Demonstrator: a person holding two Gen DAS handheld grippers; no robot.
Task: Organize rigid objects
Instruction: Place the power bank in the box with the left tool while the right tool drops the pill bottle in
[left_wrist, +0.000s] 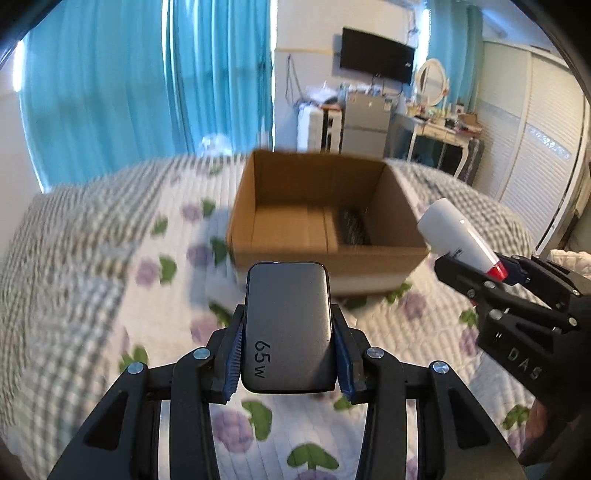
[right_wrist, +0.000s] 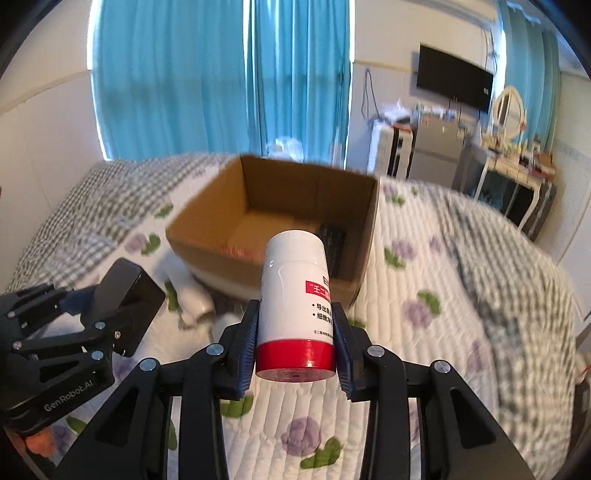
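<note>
My left gripper is shut on a dark grey 65W charger block, held above the quilt just short of an open cardboard box. My right gripper is shut on a white bottle with a red base, also in front of the box. Each gripper shows in the other's view: the right one with the bottle at the right, the left one with the charger at the left. A dark ridged object lies inside the box at its right side.
The box stands on a bed with a quilted floral and checked cover. A white cylindrical object lies on the quilt by the box's near left corner. Blue curtains, a small fridge, a wall TV and a dressing table are behind the bed.
</note>
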